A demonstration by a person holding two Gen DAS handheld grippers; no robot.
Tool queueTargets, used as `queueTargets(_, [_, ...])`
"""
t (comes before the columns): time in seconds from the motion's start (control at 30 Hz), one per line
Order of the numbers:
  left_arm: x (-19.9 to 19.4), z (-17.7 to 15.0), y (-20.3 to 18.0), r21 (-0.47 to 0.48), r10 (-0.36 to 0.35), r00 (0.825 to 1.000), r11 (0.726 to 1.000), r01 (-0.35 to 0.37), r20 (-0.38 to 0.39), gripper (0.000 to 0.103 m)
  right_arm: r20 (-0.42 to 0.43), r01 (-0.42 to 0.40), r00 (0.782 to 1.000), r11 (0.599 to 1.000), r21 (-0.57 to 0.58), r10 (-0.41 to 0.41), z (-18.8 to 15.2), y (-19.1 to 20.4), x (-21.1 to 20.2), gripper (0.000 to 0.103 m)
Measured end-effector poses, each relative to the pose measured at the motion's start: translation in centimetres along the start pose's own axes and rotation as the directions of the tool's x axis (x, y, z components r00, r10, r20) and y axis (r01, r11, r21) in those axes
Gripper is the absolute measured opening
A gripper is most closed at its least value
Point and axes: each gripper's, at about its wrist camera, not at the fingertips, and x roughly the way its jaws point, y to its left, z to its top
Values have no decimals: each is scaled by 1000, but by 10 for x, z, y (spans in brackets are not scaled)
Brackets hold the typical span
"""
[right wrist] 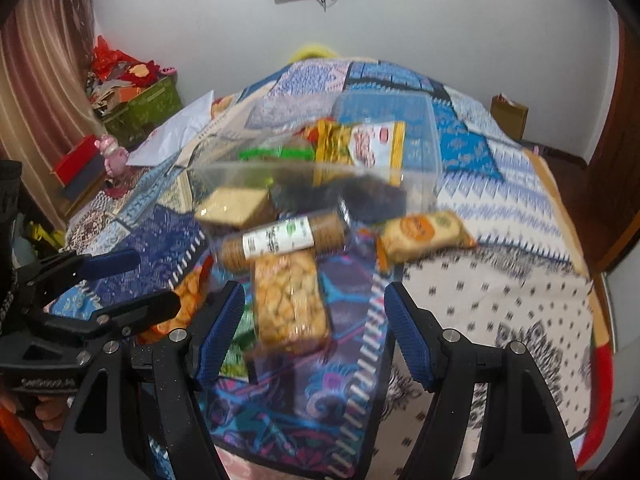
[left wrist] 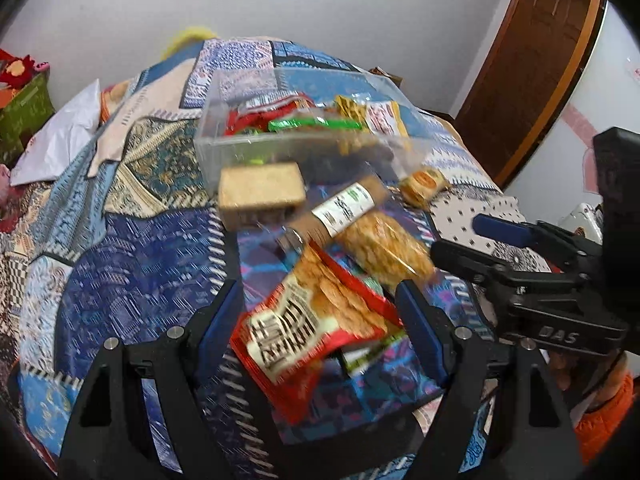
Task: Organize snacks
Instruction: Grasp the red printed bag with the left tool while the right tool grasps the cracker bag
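- "DAS" is embossed on the right gripper (left wrist: 456, 240); snack labels are blurred.
- Clear plastic bin (left wrist: 224, 148) on the bed (left wrist: 132, 280) holds snack packets.
- Red biscuit packet (left wrist: 316, 320) lies between the left gripper's (left wrist: 320, 320) spread jaws, unpinched.
- Right gripper's jaws spread, empty.

Blue patchwork quilt (left wrist: 132, 280) with paisley prints; on it a red-and-white cracker packet (left wrist: 316, 320), and beyond that a clear plastic box (left wrist: 248, 148) holding green, red and seemingly yellow wrappers.

White walls (right wrist: 460, 20), a brown door (left wrist: 532, 60) and a striped curtain (right wrist: 40, 80) surround the quilted bed (right wrist: 500, 260).
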Motion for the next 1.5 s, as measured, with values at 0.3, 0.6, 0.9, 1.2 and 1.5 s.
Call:
queueTargets(0.3, [19, -13, -2, -2, -11, 999, 1000, 11, -43, 82, -52, -24, 998, 1000, 15, 25, -11, 2, 17, 69])
queueTargets(0.6, [34, -5, 18, -43, 32, 999, 999, -33, -24, 87, -77, -43, 996, 999, 25, 45, -10, 2, 33, 69])
queueTargets(0.9, [49, -2, 27, -63, 36, 999, 997, -37, -18, 88, -91, -88, 992, 996, 30, 90, -12, 5, 41, 45])
queueTargets(1.2, [18, 9, 27, -61, 44, 999, 997, -43, 12, 82, -61, -76, 995, 996, 52, 79, -19, -5, 24, 44])
queueTargets(1.5, [-19, -15, 19, 29, 72, 997, 997, -72, 27, 82, -22, -58, 998, 996, 75, 60, -28, -12, -5, 44])
